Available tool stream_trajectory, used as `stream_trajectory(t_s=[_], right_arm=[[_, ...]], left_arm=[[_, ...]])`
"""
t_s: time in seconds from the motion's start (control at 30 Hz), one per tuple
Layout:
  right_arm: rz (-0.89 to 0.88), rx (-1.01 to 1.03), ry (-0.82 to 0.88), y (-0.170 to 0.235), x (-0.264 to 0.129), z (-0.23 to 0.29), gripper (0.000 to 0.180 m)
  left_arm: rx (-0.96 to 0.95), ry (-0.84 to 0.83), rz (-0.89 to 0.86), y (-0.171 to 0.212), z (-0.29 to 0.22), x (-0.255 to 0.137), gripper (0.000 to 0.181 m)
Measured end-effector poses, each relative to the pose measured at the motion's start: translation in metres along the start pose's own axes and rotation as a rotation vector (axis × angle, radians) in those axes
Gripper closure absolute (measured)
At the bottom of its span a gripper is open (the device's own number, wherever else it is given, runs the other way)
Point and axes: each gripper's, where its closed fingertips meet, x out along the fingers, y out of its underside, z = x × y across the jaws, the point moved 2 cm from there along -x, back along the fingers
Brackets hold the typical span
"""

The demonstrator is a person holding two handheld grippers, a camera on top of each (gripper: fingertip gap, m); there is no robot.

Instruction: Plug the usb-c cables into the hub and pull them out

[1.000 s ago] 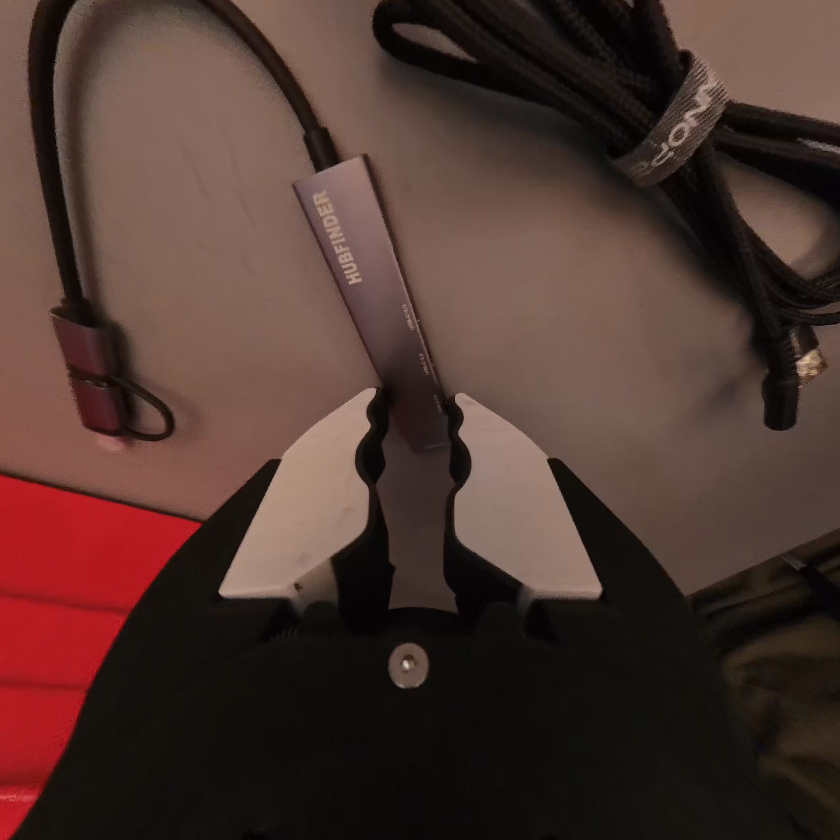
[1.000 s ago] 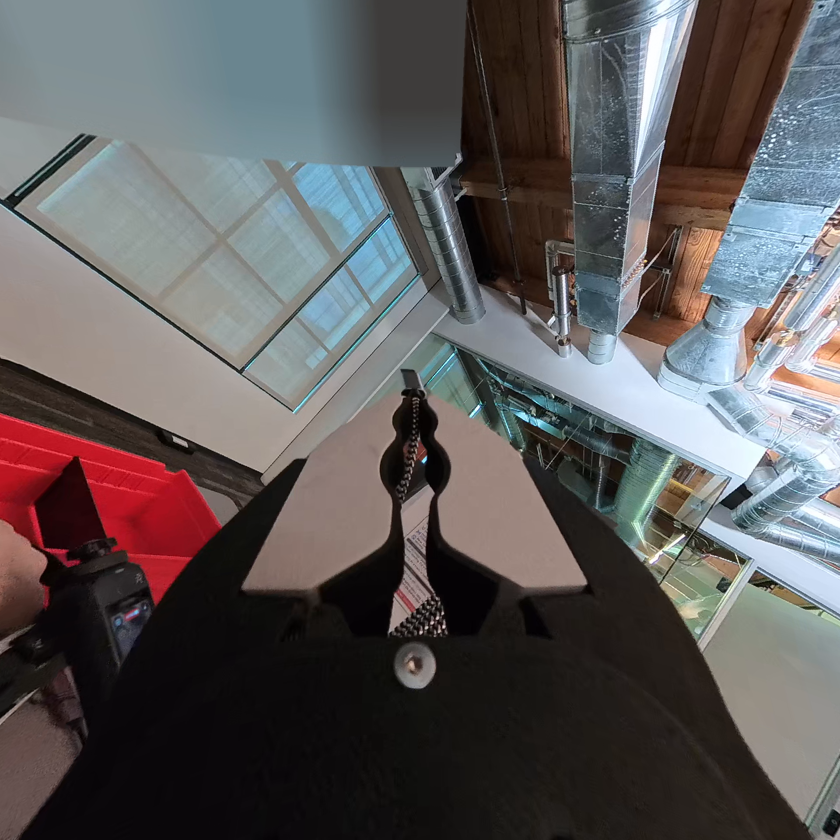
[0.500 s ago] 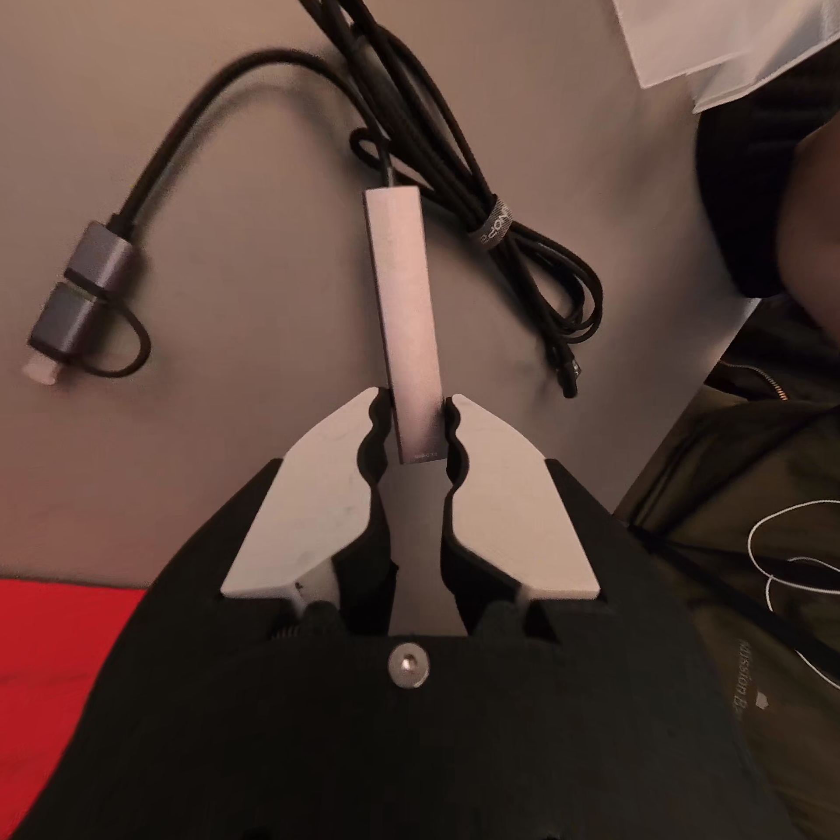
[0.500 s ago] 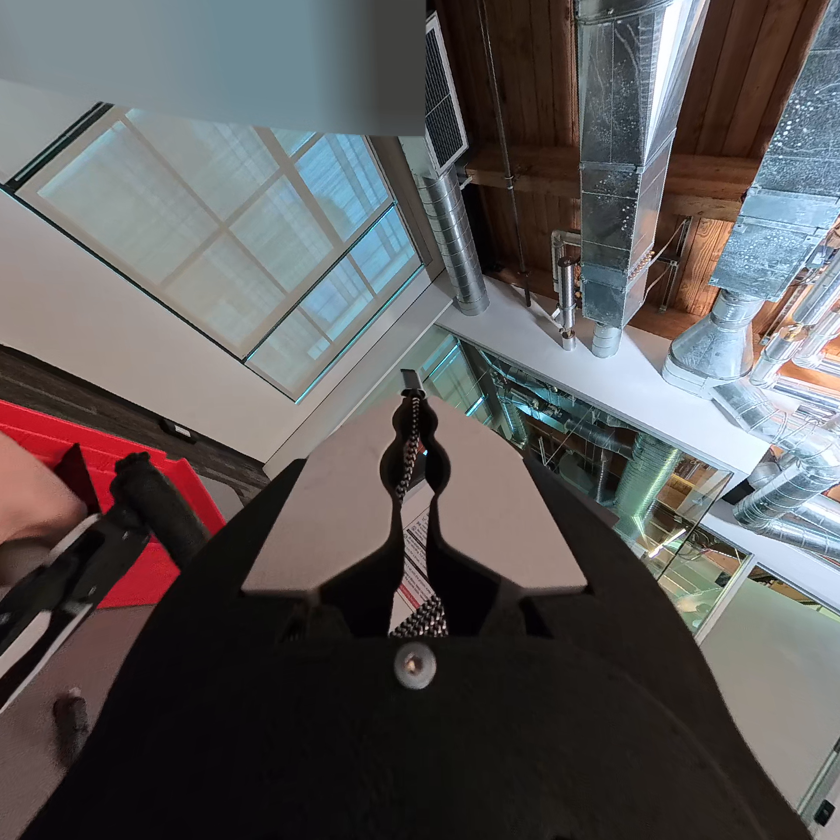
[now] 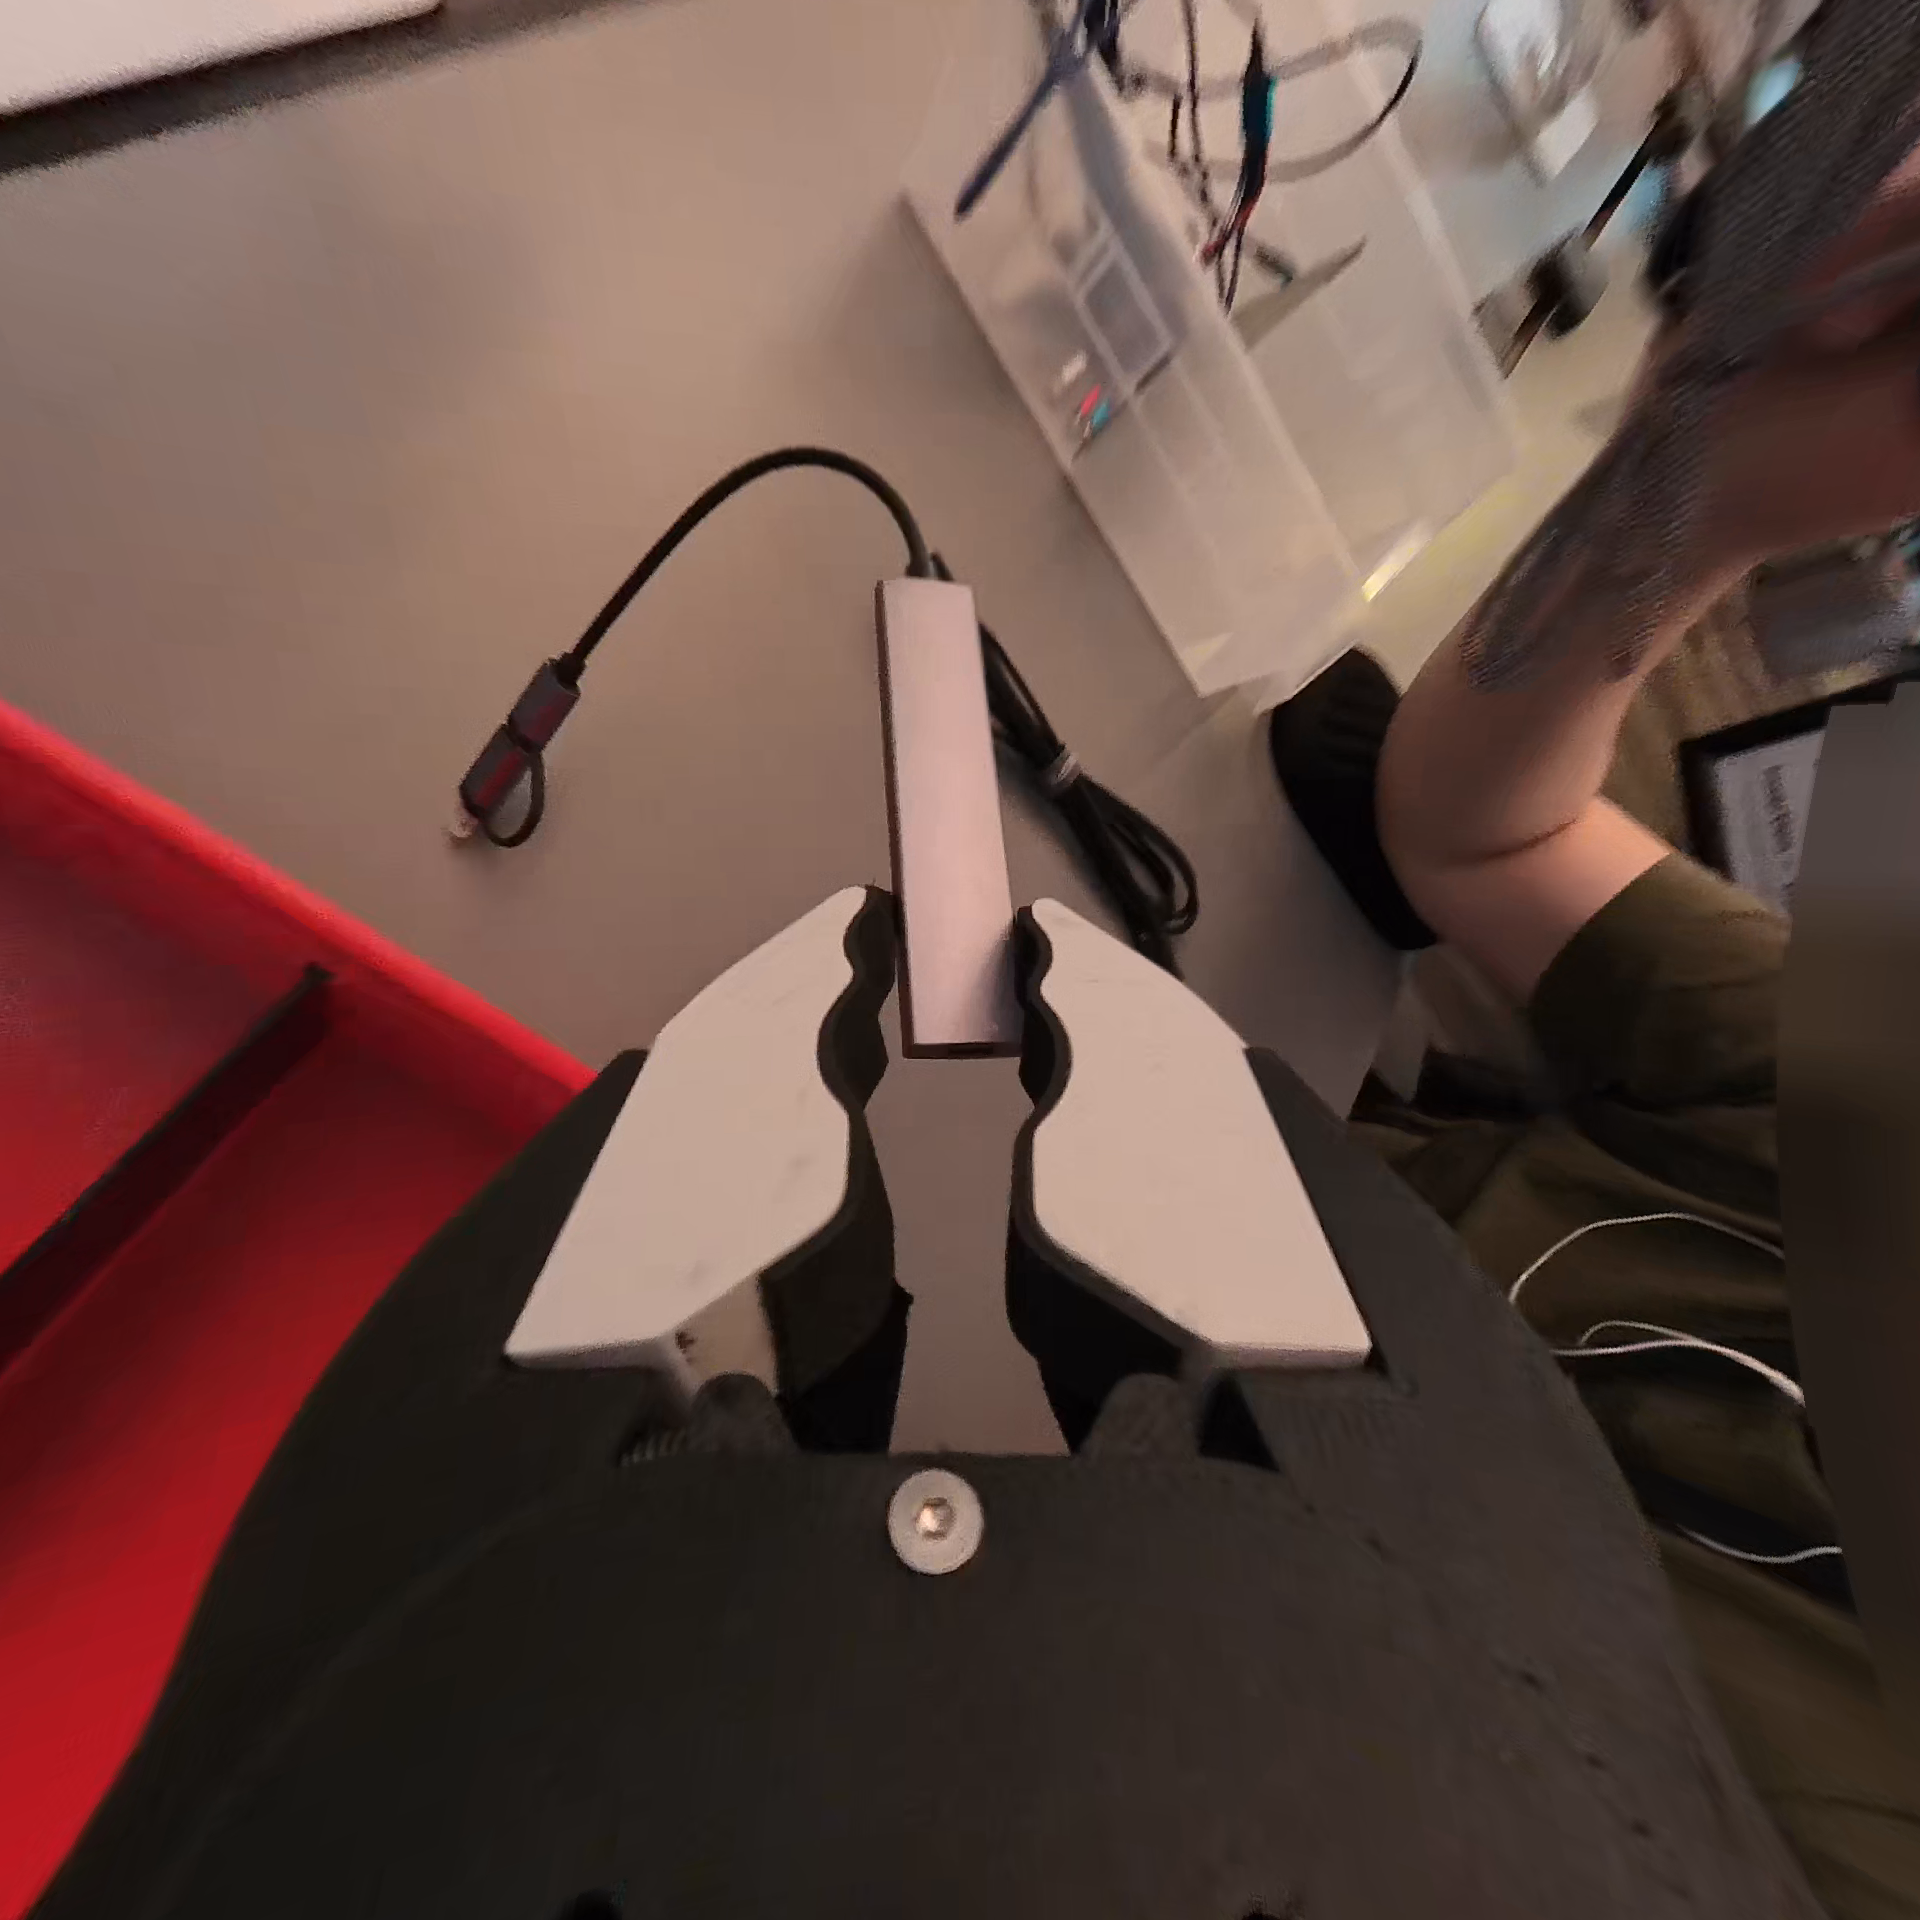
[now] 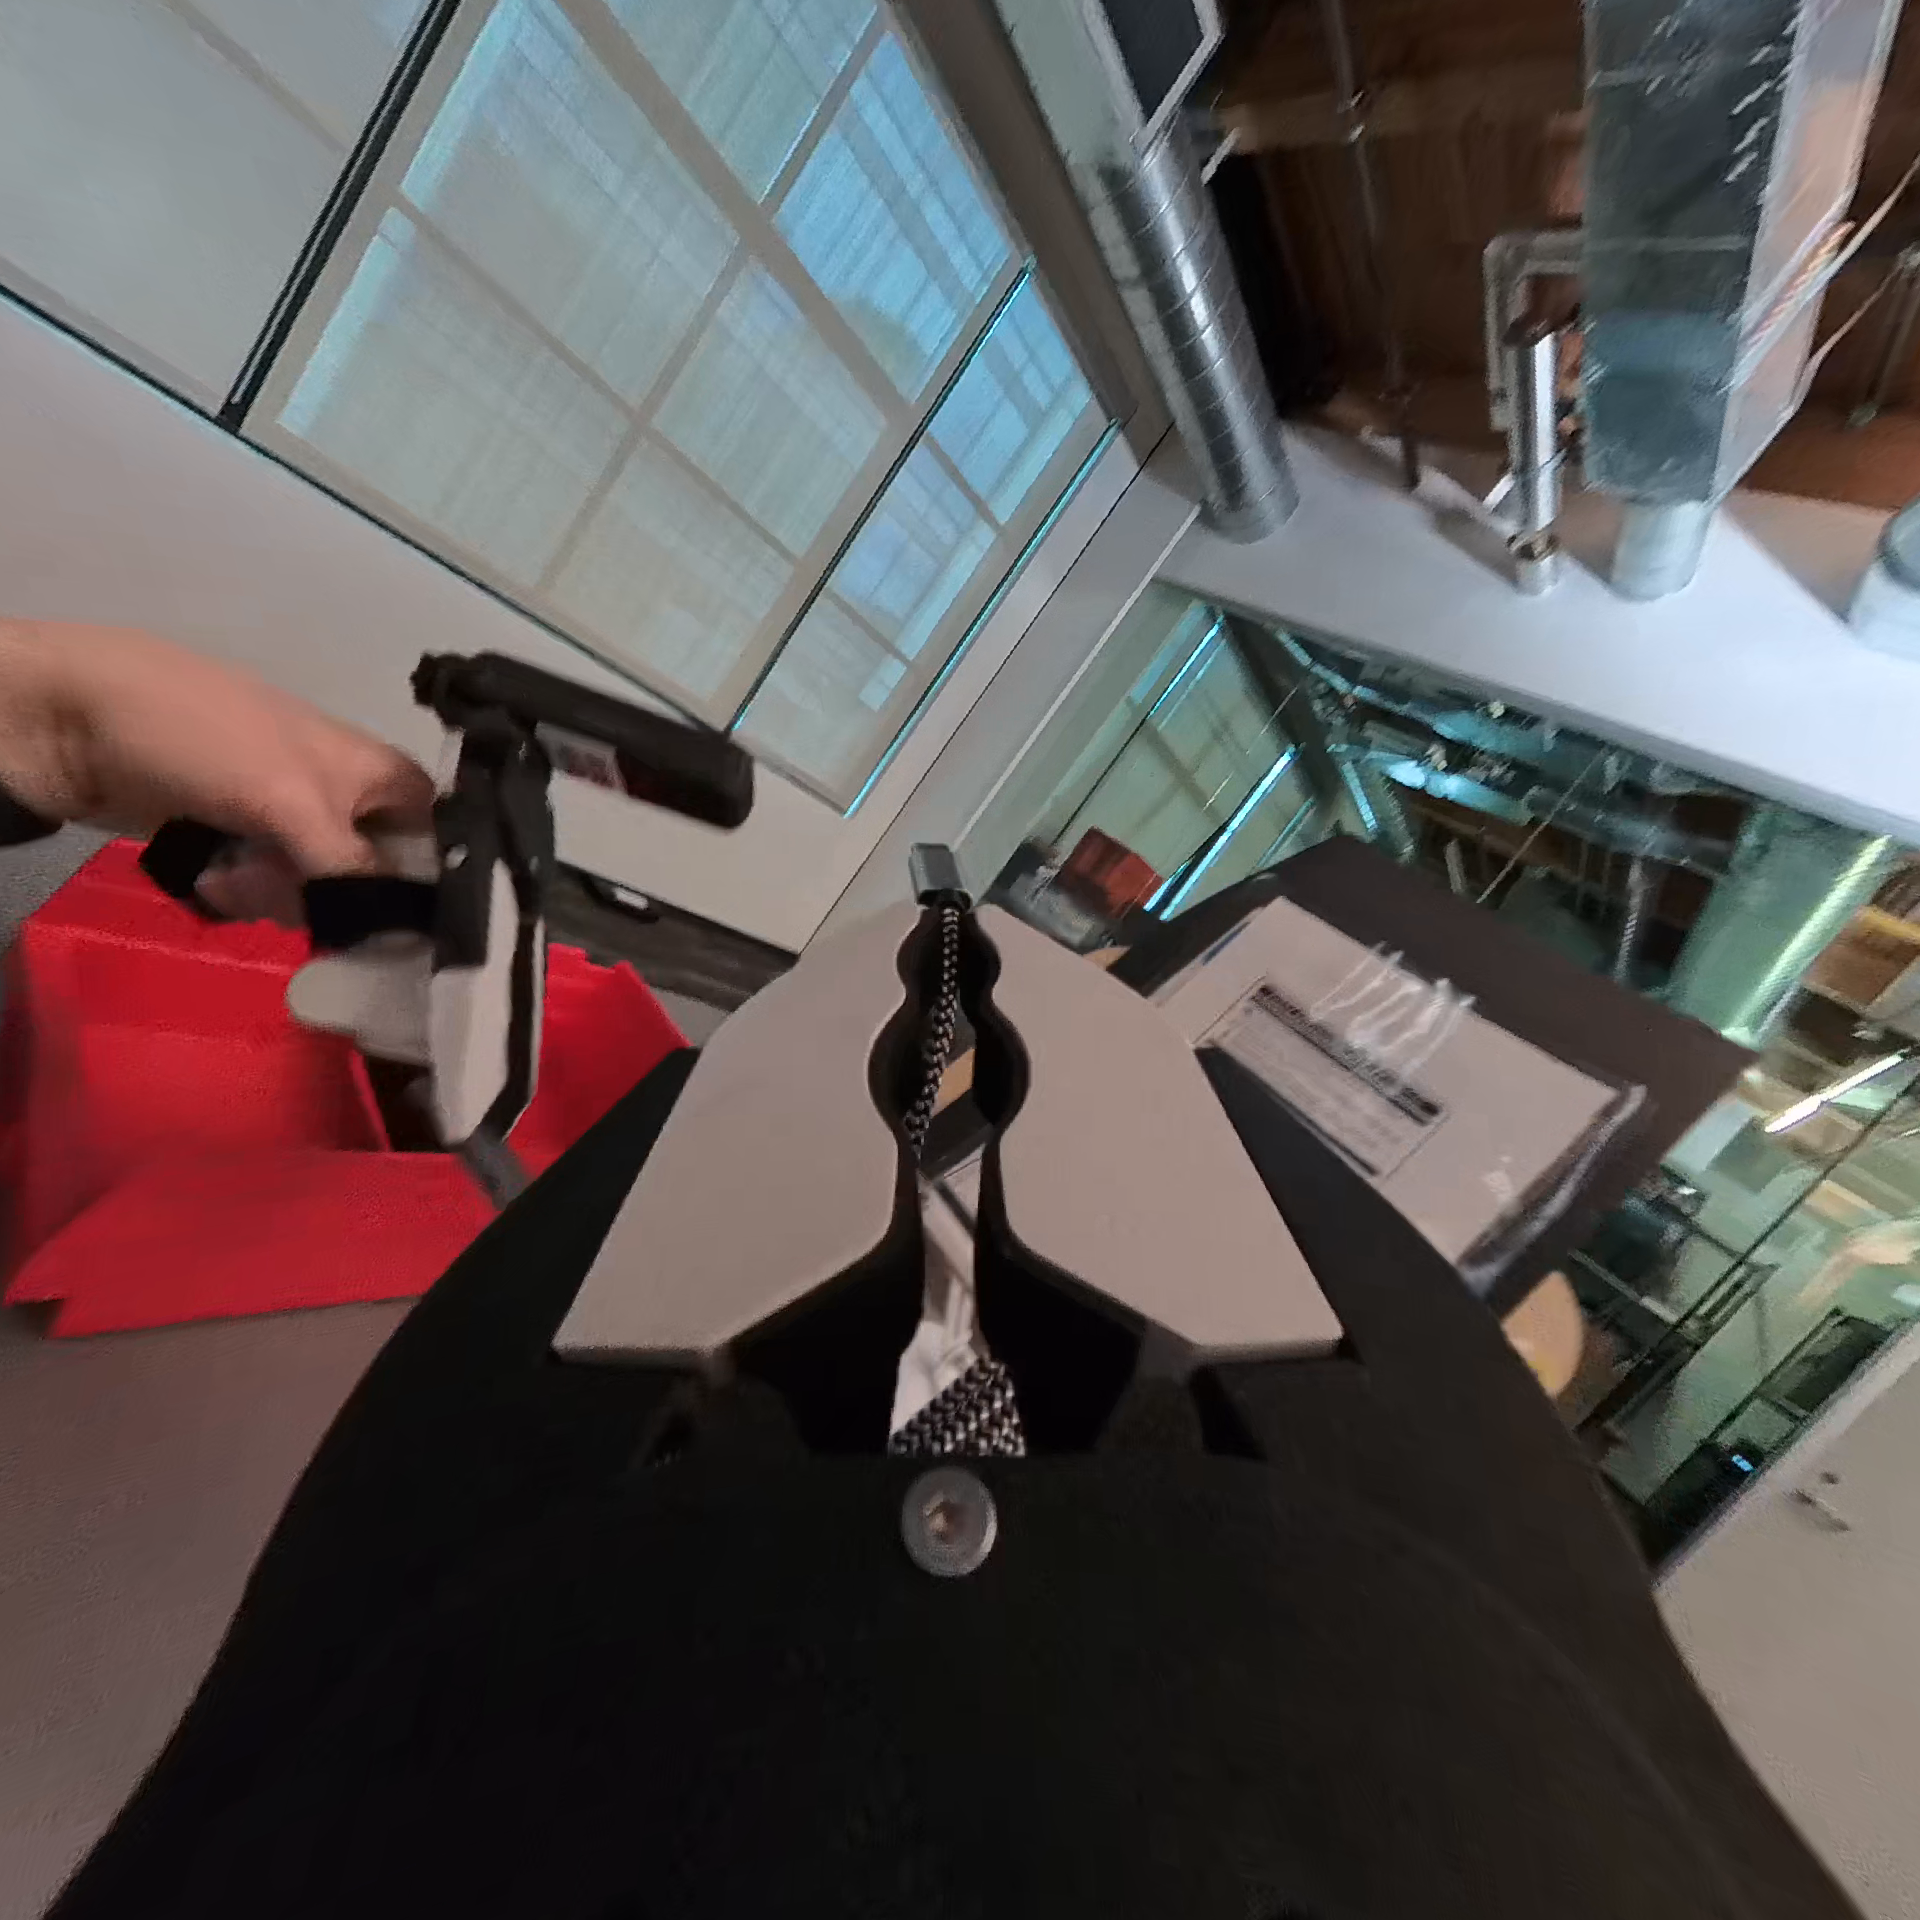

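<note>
Grey desk [image 5: 364, 416] beneath you, red bin [image 5: 156, 1039] at left | your left gripper [image 5: 951, 935] clamps the near end of the hub [image 5: 940, 800], lifted above the desk | your right gripper [image 6: 945, 935] pinches the braided usb-c cable [image 6: 940, 997], plug [image 6: 928, 873] poking past the tips, pointing up toward windows.

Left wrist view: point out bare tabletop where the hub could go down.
Bare grey tabletop lies beyond the hub's adapter plug, between the red bin and the clear organizer. Right of the hub is crowded: coiled black cable, then a person's arm.
</note>
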Motion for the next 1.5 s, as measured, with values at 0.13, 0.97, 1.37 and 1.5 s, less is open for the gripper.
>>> stream_trajectory(t_s=[0.13, 0.97, 1.37, 1.5], right_arm=[[0.109, 0.011, -0.227, 0.022, 0.018, 0.047, 0.176], [0.371, 0.181, -0.141, 0.117, 0.054, 0.112, 0.177], [0.398, -0.03, 0.062, 0.112, 0.047, 0.088, 0.177], [0.402, -0.139, 0.087, 0.111, 0.046, 0.085, 0.178]], left_arm=[[-0.026, 0.095, -0.13, -0.009, -0.001, -0.023, 0.159], [0.128, 0.113, -0.176, -0.028, -0.029, -0.002, 0.159], [0.168, 0.098, -0.237, -0.041, -0.05, 0.021, 0.155], [0.163, 0.144, -0.252, -0.043, -0.051, 0.022, 0.156]])
